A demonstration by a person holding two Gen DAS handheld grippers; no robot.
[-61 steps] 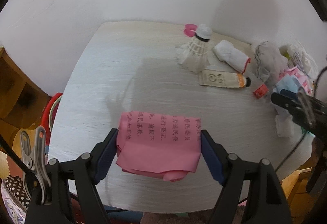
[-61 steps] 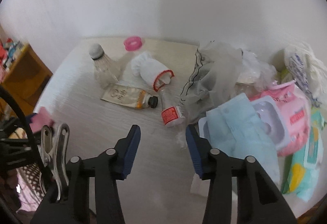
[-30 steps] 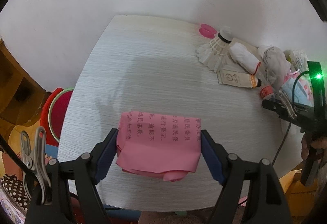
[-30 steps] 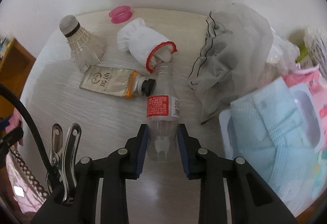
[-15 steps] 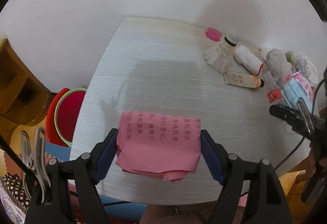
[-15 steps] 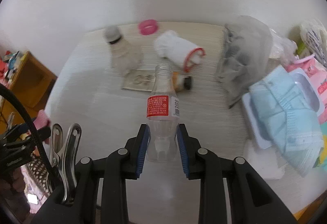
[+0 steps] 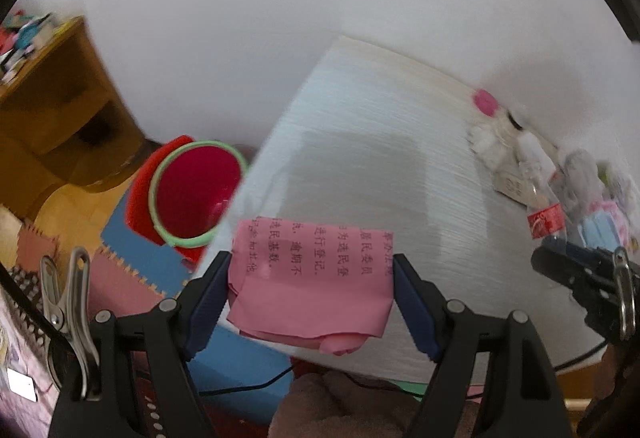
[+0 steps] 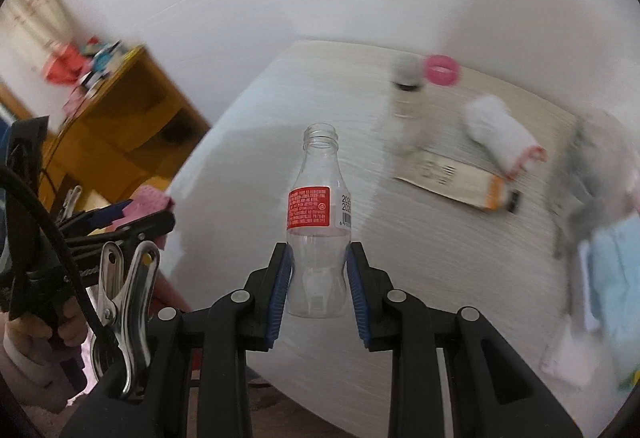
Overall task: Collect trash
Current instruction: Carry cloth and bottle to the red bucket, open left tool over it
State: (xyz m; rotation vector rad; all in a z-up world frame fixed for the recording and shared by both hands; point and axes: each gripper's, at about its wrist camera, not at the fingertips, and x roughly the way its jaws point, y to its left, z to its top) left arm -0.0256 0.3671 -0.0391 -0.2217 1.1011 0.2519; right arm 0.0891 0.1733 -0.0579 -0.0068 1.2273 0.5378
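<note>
My left gripper (image 7: 311,288) is shut on a folded pink paper (image 7: 312,278) with printed characters, held above the table's left front corner. A red bin with a green rim (image 7: 192,190) stands on the floor to its left. My right gripper (image 8: 319,280) is shut on an empty clear plastic bottle (image 8: 318,218) with a red label and no cap, held upright above the white table (image 8: 248,142). The bottle also shows in the left wrist view (image 7: 546,214), as does the right gripper (image 7: 560,262). The left gripper appears in the right wrist view (image 8: 132,216).
On the table lie a shuttlecock (image 8: 406,98), a pink ring (image 8: 442,70), a rolled white sock (image 8: 500,134), a flattened tube (image 8: 460,178), a grey bag (image 8: 592,166) and blue masks (image 8: 616,278). A wooden cabinet (image 7: 52,106) stands at left; foam mats (image 7: 132,270) cover the floor.
My right gripper closed on the bottle, lifted it off the table and carried it left. My left gripper, still holding the pink paper, swung left, bringing the red bin into view.
</note>
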